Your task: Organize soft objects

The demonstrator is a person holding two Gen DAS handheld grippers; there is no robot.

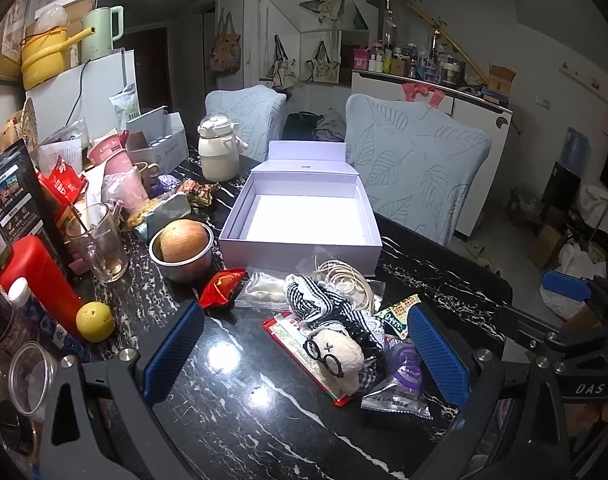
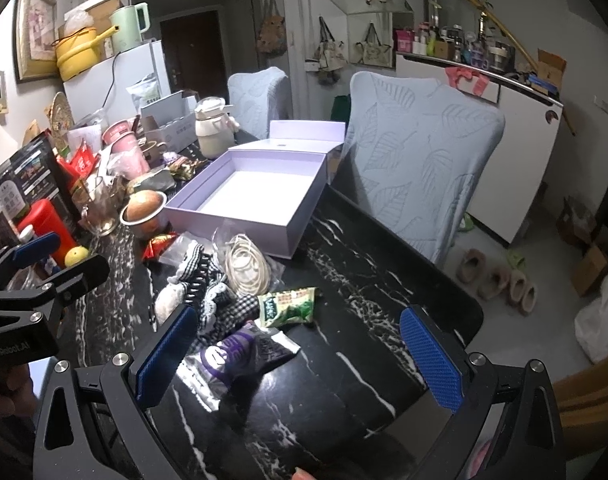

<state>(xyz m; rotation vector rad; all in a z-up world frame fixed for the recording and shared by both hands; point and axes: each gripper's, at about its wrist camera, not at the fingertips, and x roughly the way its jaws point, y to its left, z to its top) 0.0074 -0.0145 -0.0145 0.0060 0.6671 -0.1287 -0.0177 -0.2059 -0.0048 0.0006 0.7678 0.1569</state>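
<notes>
An open lilac box (image 1: 304, 216) (image 2: 240, 196) sits on the black marble table, nothing inside. In front of it lies a heap: a small cream plush with black glasses (image 1: 340, 356) (image 2: 170, 300), black-and-white checked frilly cloth (image 1: 316, 300) (image 2: 224, 300), a coil of cream cord (image 1: 346, 280) (image 2: 246, 266), a black hair claw (image 2: 196, 276). My left gripper (image 1: 304, 352) is open, its blue pads either side of the plush, just above the table. My right gripper (image 2: 300, 354) is open too, low over a purple snack packet (image 2: 240, 354) (image 1: 404, 376).
Green snack packet (image 2: 290, 306), red wrapper (image 1: 222, 286), clear bag (image 1: 264, 288) near the heap. Left side is crowded: steel bowl with an apple (image 1: 184, 244), glass mug (image 1: 98, 242), red bottle (image 1: 40, 280), lemon (image 1: 95, 321), cream kettle (image 1: 218, 152). Two covered chairs (image 1: 412, 164) stand behind the table.
</notes>
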